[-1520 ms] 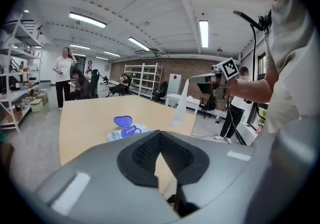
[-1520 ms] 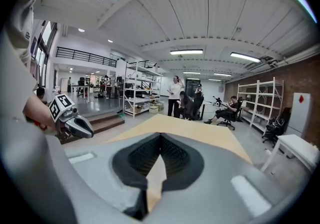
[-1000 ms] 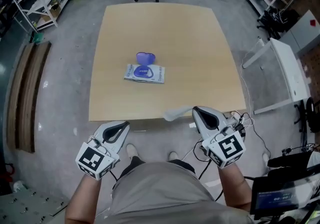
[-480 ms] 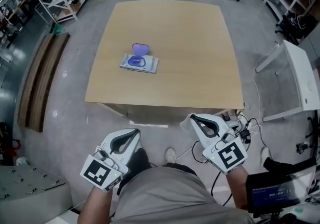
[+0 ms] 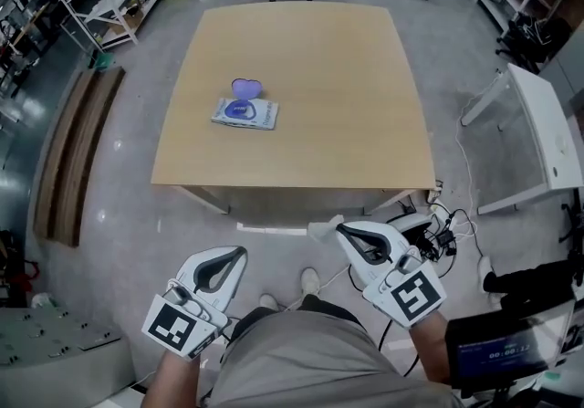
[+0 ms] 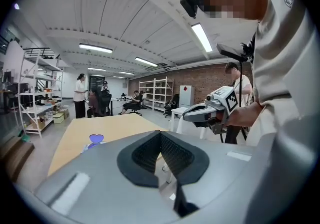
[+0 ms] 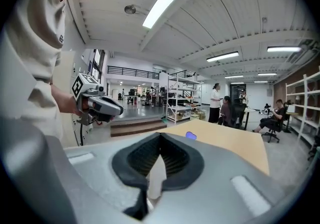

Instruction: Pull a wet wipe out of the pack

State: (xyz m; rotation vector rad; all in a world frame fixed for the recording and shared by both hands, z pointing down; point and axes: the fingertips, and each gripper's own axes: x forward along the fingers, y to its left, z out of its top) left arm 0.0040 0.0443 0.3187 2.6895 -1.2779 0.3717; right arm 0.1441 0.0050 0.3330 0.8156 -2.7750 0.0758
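Right gripper: jaws closed on a white wet wipe, a strip pinched between the pads with its free end poking out past the tips. Left gripper: jaws together, nothing in them. Both are held low, short of the table edge. Judged: the wipe is clear of the pack, so the pull is done. The pack lies well apart on the table's left side, with its purple lid flipped up.

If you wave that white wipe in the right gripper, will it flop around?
Probably floppy: the wet wipe looks thin, pinched flat in the right gripper. Likely very light: two jaw tips alone hold it. Being thin, it might tear if yanked.
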